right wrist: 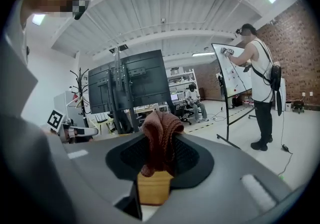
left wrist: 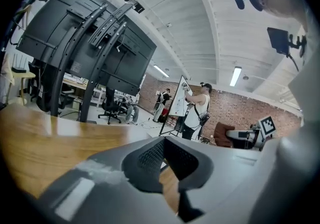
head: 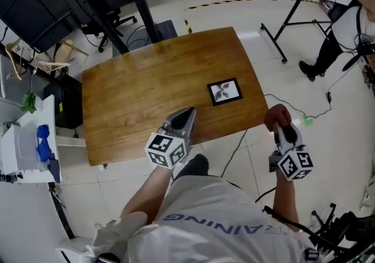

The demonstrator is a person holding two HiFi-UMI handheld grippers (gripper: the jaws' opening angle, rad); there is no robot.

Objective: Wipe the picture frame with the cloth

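Right of the picture frame (head: 224, 91), the right claw (right wrist: 159, 164) is gripping the cloth (right wrist: 161, 130), ready to reach over and wipe; the left claw (left wrist: 165, 160) is hanging closed, empty.

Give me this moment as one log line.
left gripper shut, empty | right gripper shut on cloth, beside table | picture frame flat on table, untouched

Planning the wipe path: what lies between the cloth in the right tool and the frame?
Only bare table and its edge lie between cloth and frame; the head view shows it.
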